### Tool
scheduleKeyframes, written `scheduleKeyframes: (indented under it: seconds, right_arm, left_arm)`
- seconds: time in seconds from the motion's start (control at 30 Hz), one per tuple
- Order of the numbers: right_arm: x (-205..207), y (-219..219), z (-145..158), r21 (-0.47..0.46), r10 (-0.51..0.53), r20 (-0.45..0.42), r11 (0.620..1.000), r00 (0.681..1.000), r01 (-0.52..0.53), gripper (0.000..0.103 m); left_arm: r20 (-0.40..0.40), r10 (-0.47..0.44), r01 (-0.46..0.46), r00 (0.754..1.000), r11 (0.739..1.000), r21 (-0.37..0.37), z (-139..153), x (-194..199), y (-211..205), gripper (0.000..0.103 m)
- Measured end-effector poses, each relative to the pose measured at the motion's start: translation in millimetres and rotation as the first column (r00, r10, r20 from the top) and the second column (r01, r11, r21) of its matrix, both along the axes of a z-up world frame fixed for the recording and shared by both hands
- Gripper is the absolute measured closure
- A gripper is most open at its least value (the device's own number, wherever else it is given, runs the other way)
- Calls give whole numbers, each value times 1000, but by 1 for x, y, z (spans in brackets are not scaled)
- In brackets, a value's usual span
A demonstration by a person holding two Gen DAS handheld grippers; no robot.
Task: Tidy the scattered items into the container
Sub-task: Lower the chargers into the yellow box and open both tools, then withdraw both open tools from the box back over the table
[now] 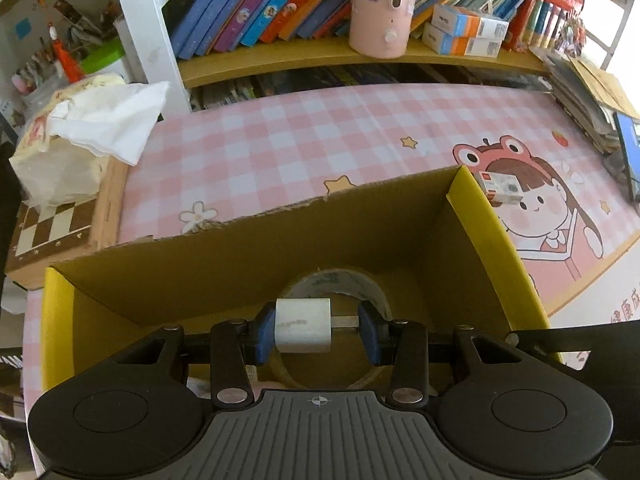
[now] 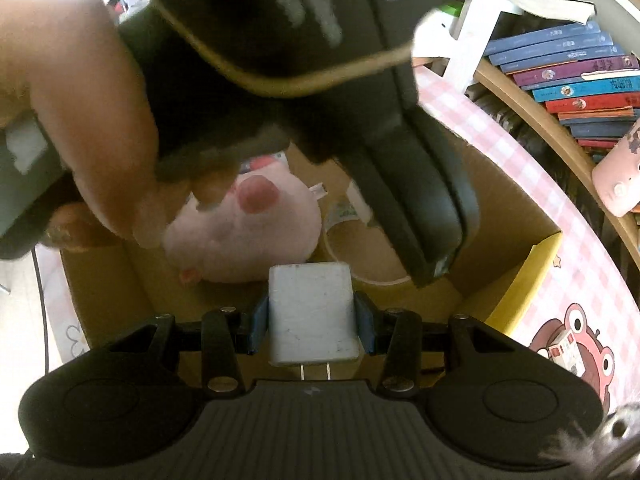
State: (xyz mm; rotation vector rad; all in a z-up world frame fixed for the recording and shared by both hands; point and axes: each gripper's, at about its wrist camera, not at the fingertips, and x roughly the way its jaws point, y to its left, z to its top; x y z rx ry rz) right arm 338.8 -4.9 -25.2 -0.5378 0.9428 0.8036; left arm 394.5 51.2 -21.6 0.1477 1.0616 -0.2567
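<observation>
Two wrist views show a cardboard box (image 1: 248, 276) with yellow outer walls on a pink checked desk mat (image 1: 280, 140), both grippers poised above its open top.

Starting at the left, the left gripper (image 1: 318, 326) hangs over the box. Between its blue pads sits a small white plug adapter (image 1: 303, 325). The adapter rests against the left pad, while a metal prong reaches across a visible gap to the right pad, so the jaws stand part-way apart. Whether they grip it by the prong or have just let go cannot be told. Directly beneath lies a roll of clear tape (image 1: 332, 288) on the box floor.

Moving right, the right gripper (image 2: 311, 322) has its jaws closed firmly on a second, larger white charger block (image 2: 311, 314) (prongs pointing back toward the camera). It too hovers over the box, where a pink plush toy (image 2: 256, 236) and the tape roll already lie. The other handheld device and the person's hand (image 2: 80, 120) fill the upper part of this view.

Farther right, a small white carton (image 1: 502, 188) sits on the mat outside the box, near the cartoon girl print.

The step in hand appears to be dropping both chargers in. Next, each gripper likely needs to open fully over bare box floor, then lift clear, before going for the carton.
</observation>
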Motion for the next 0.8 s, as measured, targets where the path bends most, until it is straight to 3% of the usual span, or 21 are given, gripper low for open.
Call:
scheduleKeyframes:
  seconds: [0.07,0.17,0.23,0.5,0.8]
  right_arm:
    - [0,-3,3,20,-12,6,1000,1000,11,54]
    - [-2,-7,8,45,-16,13,999,1000,16,52]
    - [-6,-10,10,60,-15,17,998,1000,14,52]
    - [-22,-20,30,142,-24,54,990,998,16,52]
    - [-70,-46,80,231,-150,145,966,978,114,53]
  left_arm:
    - [4,1,-1,1000,1000,-5,0,0,0,57]
    - [28,15,-15,999,1000,-13,6,-5,3,41]
    - [46,22,-21,999,1000,-17,12,-10,6,37]
    - [145,95,-95,985,995,-8,41,-42,21,36]
    - [290,152,-134,945,988,-83,87,-107,28,31]
